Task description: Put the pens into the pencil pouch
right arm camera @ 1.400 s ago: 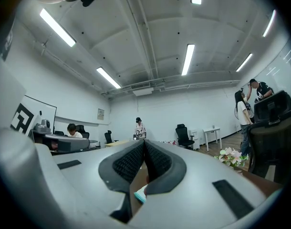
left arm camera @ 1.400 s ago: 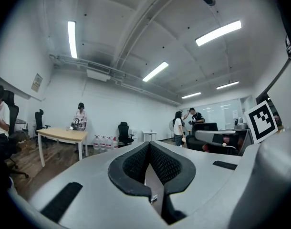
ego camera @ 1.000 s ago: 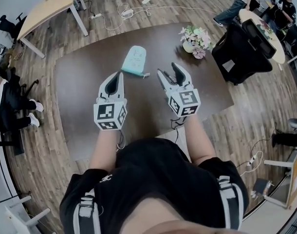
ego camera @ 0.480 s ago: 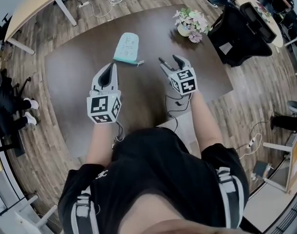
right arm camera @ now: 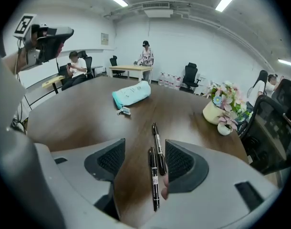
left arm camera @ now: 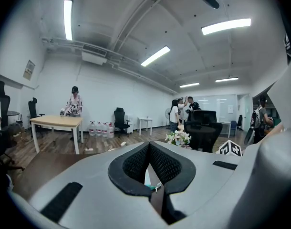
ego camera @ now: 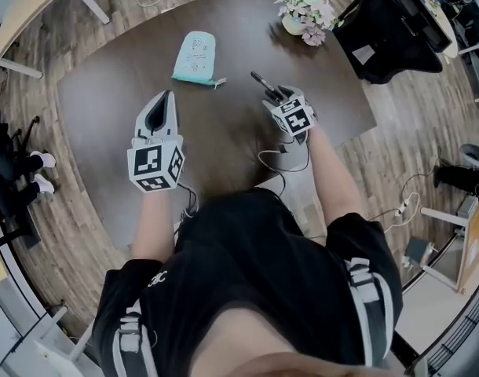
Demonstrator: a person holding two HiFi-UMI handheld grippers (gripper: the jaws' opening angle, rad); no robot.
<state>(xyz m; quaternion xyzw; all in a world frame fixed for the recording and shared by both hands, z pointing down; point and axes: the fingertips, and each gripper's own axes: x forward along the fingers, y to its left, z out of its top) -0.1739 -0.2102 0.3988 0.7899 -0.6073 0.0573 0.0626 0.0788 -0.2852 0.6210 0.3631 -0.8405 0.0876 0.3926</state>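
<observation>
My left gripper (left arm camera: pixel 149 147) is nearest me. It is clenched with nothing in it and held about level above the table (right arm camera: pixel 78 123). My right gripper (right arm camera: pixel 144 162) tips down at the wood. Its jaws have just been opening and now stand spread wide, gripping nothing.

Between those jaws, flat on the table, lie the near pen (right arm camera: pixel 154 180) and the far pen (right arm camera: pixel 158 144). Both are black. Their long axes run almost straight from 6 to 12 in the right gripper view, in line with the jaws, with the far ends leaning a hair toward 11. They lie side by side and staggered: the far pen sits just right of the near one and reaches further out, so they overlap for only part of their length. The far pen's near half is just beside my right pad (right arm camera: pixel 181 161), but I cannot tell whether they touch.

Well beyond the pens, at about 11, the teal pouch (right arm camera: pixel 131 93) lies on its side. Its long axis runs from 8 to 2 in that view, with the zip pull (right arm camera: pixel 122 111) at its near-left end. The flowers (right arm camera: pixel 224 106) stand at about 2.
</observation>
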